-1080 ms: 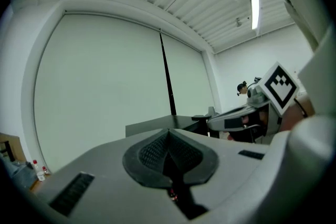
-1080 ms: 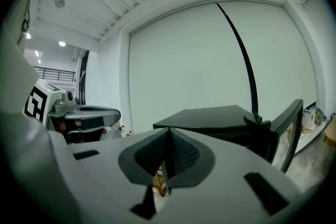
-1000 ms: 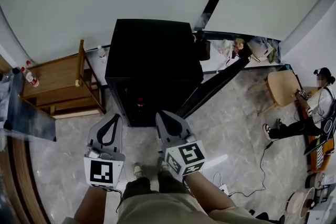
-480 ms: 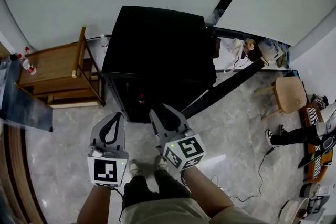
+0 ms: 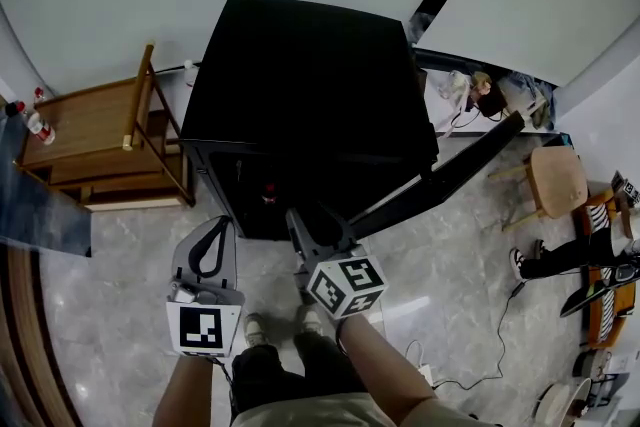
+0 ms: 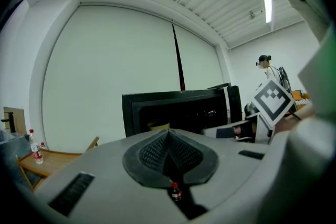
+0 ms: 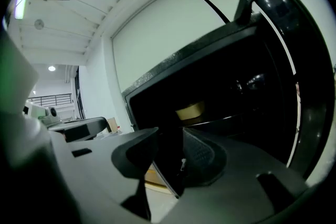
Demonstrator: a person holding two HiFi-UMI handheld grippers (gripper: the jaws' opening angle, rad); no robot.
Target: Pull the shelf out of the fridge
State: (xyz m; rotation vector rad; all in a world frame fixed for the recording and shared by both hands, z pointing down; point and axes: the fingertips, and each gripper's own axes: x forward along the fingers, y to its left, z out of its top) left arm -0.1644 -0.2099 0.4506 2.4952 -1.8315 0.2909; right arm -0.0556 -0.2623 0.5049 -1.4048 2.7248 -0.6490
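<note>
Shelf (image 7: pixel 231 119), thin, flat, pale-edged, sits fully seated inside the black compact fridge (image 5: pixel 300 95), whose door (image 5: pixel 445 177) is swung open (a yellowish item (image 7: pixel 191 110) rests on it). Right claw (image 7: pixel 169 149): jaws have just been opening, nothing between them, short of the cavity. Left claw (image 6: pixel 168 150): pressed together, empty. Nothing pulled yet; reach, grip and draw-out remain.
</note>
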